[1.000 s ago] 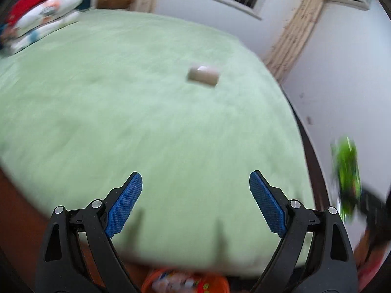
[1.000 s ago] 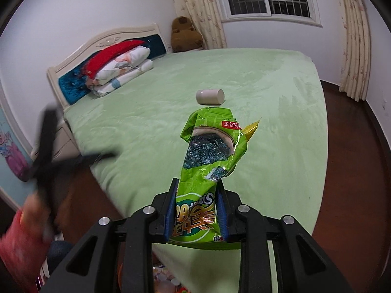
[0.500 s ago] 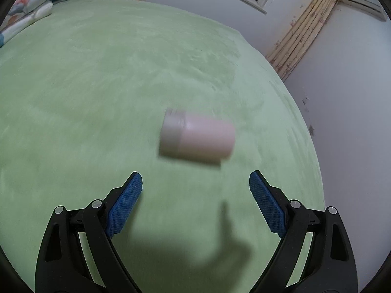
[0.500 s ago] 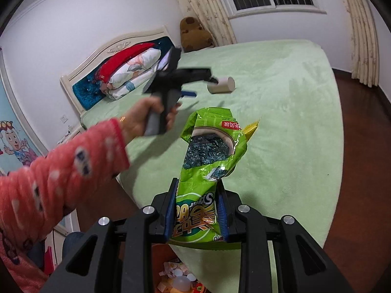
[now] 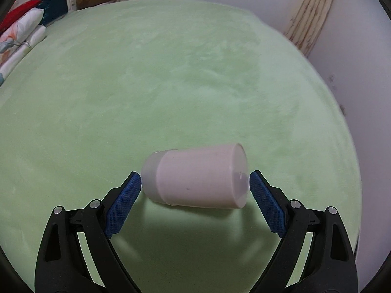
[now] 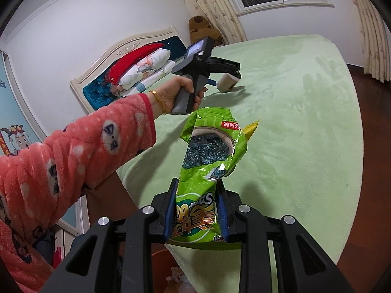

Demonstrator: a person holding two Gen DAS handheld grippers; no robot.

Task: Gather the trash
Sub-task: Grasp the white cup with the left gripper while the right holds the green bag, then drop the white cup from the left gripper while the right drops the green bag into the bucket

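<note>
The pale pink cup (image 5: 195,178) lies on its side on the green bed (image 5: 171,85), its length running across the gap of the left claw (image 5: 195,185). That claw stands wide open, its blue pads (image 5: 123,205) flanking the cup's two ends, very near but not visibly pressing. The right claw (image 6: 196,210) is clamped on the lower part of a green snack bag (image 6: 210,161), held up over the near edge of the bed, with an orange bin (image 6: 161,258) partly in view beneath it.

The step in hand appears to be grasping the cup. Closing end to end looks workable, but the open rim end may flex, so the squeeze would best be gentle and steady. The pads should seat further along the cup, not just at their tips, or the smooth plastic could pop out or roll on the soft cover. Lowering slightly before closing would centre the cup between the pads. The right hand should simply hold the bag still meanwhile.
</note>
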